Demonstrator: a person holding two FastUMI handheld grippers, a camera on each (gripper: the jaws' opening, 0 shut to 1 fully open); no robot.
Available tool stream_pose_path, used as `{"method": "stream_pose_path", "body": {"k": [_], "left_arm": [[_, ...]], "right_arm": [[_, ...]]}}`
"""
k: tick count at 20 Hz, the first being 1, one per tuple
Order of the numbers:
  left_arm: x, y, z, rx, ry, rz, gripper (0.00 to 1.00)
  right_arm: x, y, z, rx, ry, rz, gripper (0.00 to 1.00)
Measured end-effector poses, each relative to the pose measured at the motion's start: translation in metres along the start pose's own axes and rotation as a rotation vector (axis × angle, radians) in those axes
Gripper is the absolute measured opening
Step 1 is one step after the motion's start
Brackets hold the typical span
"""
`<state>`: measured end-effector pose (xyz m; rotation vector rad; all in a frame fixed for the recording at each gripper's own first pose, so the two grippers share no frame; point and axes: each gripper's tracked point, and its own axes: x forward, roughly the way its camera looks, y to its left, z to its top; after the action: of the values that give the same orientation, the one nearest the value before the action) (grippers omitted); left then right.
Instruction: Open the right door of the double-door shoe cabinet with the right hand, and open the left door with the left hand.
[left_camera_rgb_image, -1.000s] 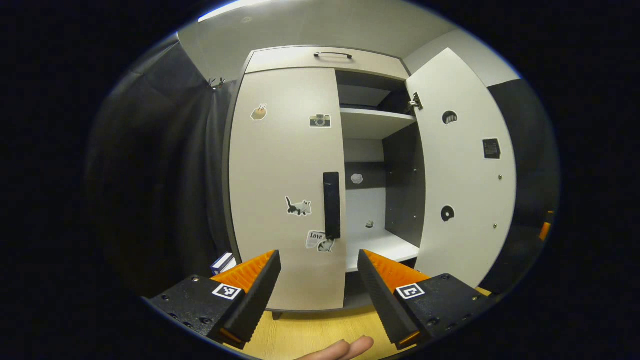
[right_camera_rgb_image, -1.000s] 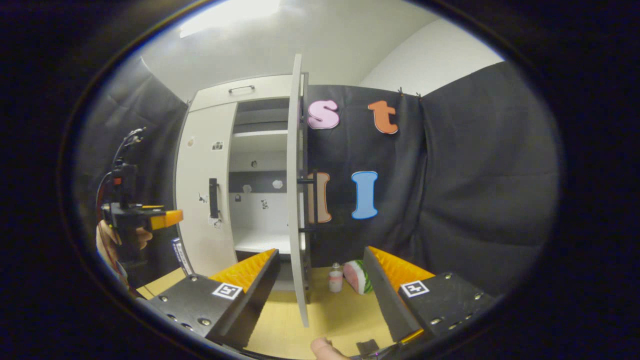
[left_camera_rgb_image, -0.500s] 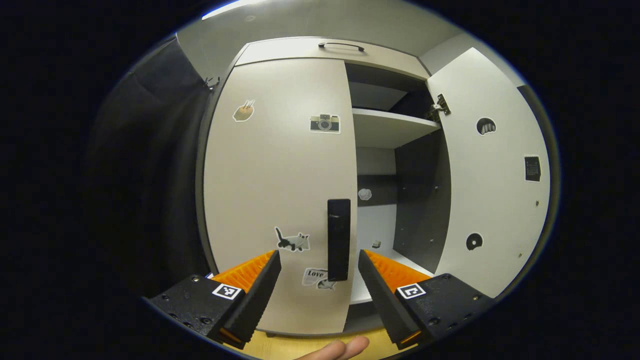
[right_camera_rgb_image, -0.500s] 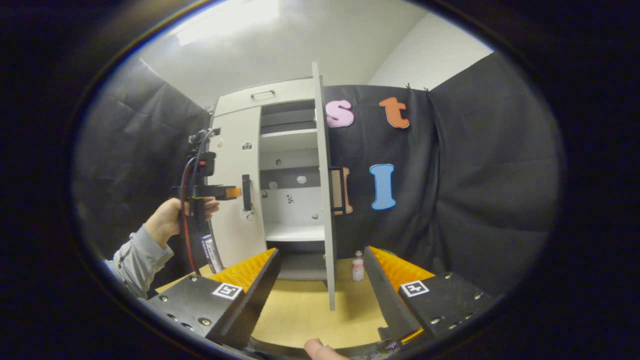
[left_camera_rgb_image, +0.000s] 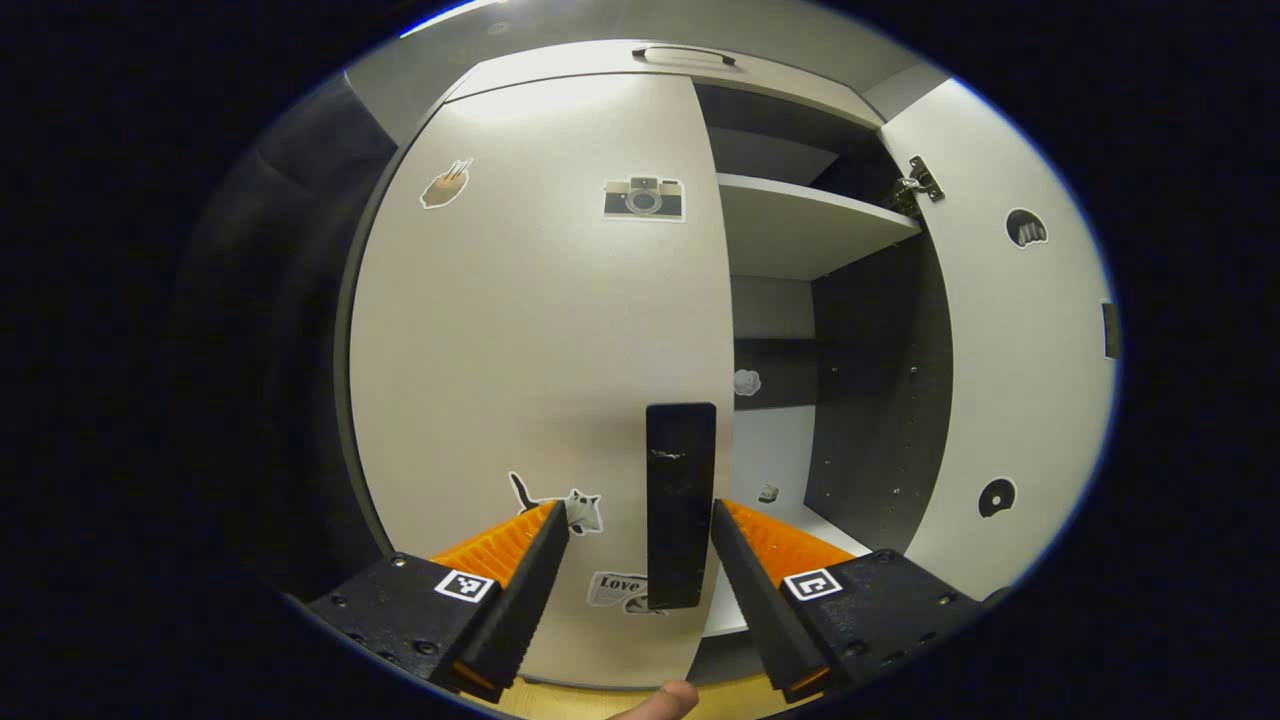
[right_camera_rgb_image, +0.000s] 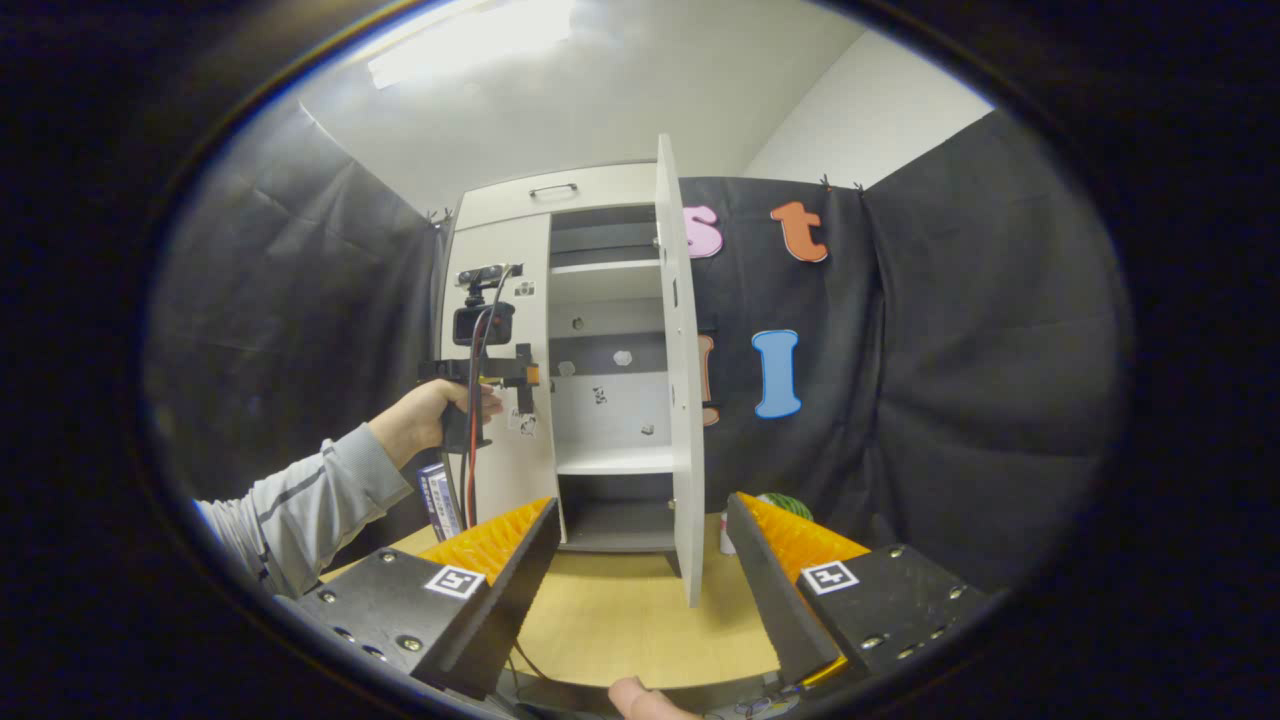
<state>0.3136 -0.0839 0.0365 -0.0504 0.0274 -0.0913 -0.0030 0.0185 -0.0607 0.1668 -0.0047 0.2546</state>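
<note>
At 12 o'clock ahead of the left gripper (left_camera_rgb_image: 640, 560) stands the cabinet (right_camera_rgb_image: 590, 200): right door (left_camera_rgb_image: 1010, 330) at 2 o'clock swung wide, so that half looks done. Left door (left_camera_rgb_image: 540, 330) is shut w/ its handle (left_camera_rgb_image: 680, 500) between the wide-open jaws, not touched as far as I can tell. Right gripper (right_camera_rgb_image: 640, 570) is well back, jaws wide, empty. Left to do: clamp handle & pull.

Both the left gripper (left_camera_rgb_image: 638, 520) and right gripper (right_camera_rgb_image: 640, 520) gape wide
</note>
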Motion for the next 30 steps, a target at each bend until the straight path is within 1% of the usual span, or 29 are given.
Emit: {"method": "stream_pose_path", "body": {"k": [1,2,3,4,5,6,9,10,11,12,13,14,15,17,18,21,22,23,26,30], "left_arm": [[0.002,-0.004,-0.001,-0.02,0.001,-0.014,0.84],[0.005,-0.005,-0.003,-0.029,0.01,-0.021,0.75],[0.007,-0.01,-0.004,-0.044,0.014,-0.04,0.73],[0.01,-0.013,-0.006,-0.032,0.019,-0.056,0.65],[0.013,-0.014,-0.008,-0.013,0.026,-0.056,0.59],[0.012,-0.015,-0.007,0.022,0.028,-0.045,0.48],[0.016,-0.016,-0.007,0.109,0.009,0.0,0.43],[0.02,-0.016,-0.006,0.115,0.001,0.018,0.42],[0.017,-0.015,-0.008,0.111,0.01,0.034,0.39],[0.017,-0.014,-0.008,0.078,0.007,0.043,0.36],[0.017,-0.014,-0.009,0.061,0.018,0.047,0.35],[0.017,-0.014,-0.009,0.049,0.017,0.051,0.34],[0.017,-0.014,-0.01,0.059,0.025,0.052,0.32],[0.016,-0.014,-0.01,0.07,0.034,0.038,0.28],[0.015,-0.014,-0.012,0.061,0.046,0.027,0.25],[0.005,-0.014,-0.013,0.019,0.061,-0.001,0.22],[0.0,-0.014,-0.011,0.018,0.054,-0.007,0.19],[-0.007,-0.013,-0.012,0.027,0.059,-0.016,0.19],[-0.028,-0.006,-0.011,-0.002,0.059,-0.042,0.18],[-0.054,0.001,-0.011,0.017,0.058,-0.048,0.18]], "right_arm": [[0.0,0.002,-0.001,-0.001,0.004,0.001,0.97],[0.002,0.002,-0.004,-0.004,0.011,-0.008,0.99],[0.003,-0.001,-0.005,-0.003,0.014,-0.021,0.99],[0.004,-0.002,-0.006,0.001,0.015,-0.034,0.99],[0.004,-0.004,-0.006,0.005,0.015,-0.046,0.97],[0.003,-0.005,-0.007,0.007,0.015,-0.055,0.99],[0.001,-0.007,-0.008,0.016,0.013,-0.077,0.99],[0.0,-0.01,-0.01,0.019,0.014,-0.089,0.99],[-0.002,-0.012,-0.01,0.023,0.016,-0.103,0.99],[-0.002,-0.013,-0.011,0.027,0.016,-0.116,0.97],[-0.005,-0.013,-0.012,0.031,0.018,-0.121,0.97],[-0.009,-0.01,-0.012,0.041,0.019,-0.116,0.99],[-0.013,-0.006,-0.011,0.051,0.018,-0.109,0.99],[-0.02,-0.001,-0.007,0.059,0.012,-0.105,0.99],[-0.022,0.001,-0.006,0.056,0.01,-0.106,0.99],[-0.03,0.01,-0.005,0.036,-0.001,-0.093,0.99],[-0.032,0.012,-0.007,0.03,0.002,-0.092,1.0],[-0.034,0.012,-0.008,0.026,0.007,-0.097,0.99],[-0.038,0.018,-0.013,0.025,0.018,-0.101,0.99],[-0.043,0.028,-0.023,0.035,0.036,-0.093,0.99]]}}
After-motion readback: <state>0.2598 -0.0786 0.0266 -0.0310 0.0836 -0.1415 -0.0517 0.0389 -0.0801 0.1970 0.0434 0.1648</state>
